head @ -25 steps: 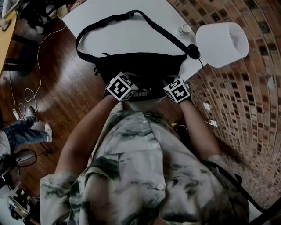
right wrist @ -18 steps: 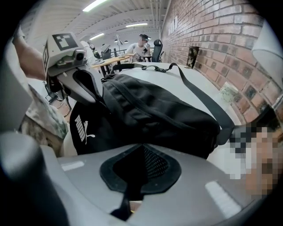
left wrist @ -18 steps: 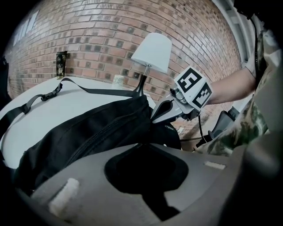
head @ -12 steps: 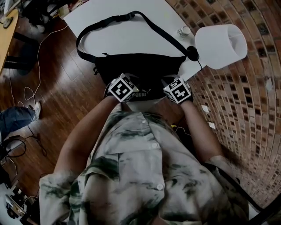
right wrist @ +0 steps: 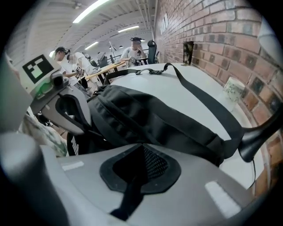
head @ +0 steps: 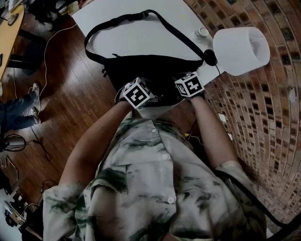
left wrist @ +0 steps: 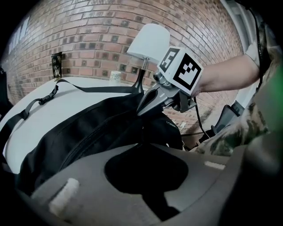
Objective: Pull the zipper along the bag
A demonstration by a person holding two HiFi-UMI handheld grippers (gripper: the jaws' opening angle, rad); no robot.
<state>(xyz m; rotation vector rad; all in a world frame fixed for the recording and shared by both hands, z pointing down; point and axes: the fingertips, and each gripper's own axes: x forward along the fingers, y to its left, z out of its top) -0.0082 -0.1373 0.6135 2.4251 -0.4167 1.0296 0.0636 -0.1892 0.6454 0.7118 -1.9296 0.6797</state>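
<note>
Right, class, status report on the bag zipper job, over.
Left gripper shut on bag. Right gripper shut on its top. Bag lies on white table. Lamp base crowds right gripper side.

Open-plan lab (brick wall (right wrist: 212, 39), strip lights (right wrist: 90, 9), people (right wrist: 135, 50) at workbenches (right wrist: 106, 67))

- Table (head: 141, 33): upper centre of the head view; floor (head: 70, 99) to its left, brick wall (head: 263, 117) to its right.
- Bag (head: 155, 70): on the table's near edge, lying crosswise.
- Strap (head: 117, 19): loops from both bag ends over the table behind it.
- Lamp (head: 240, 49): upper right, by the bag's right end.
- Cup (head: 203, 32): on the table, behind the lamp's foot, right of the strap.
- Left gripper (head: 141, 88): at the bag's near side, left of centre.
- Right gripper (head: 186, 83): at the bag's near side, toward its right end.
- Another person's legs (head: 16, 113): on the floor, left edge.
</note>
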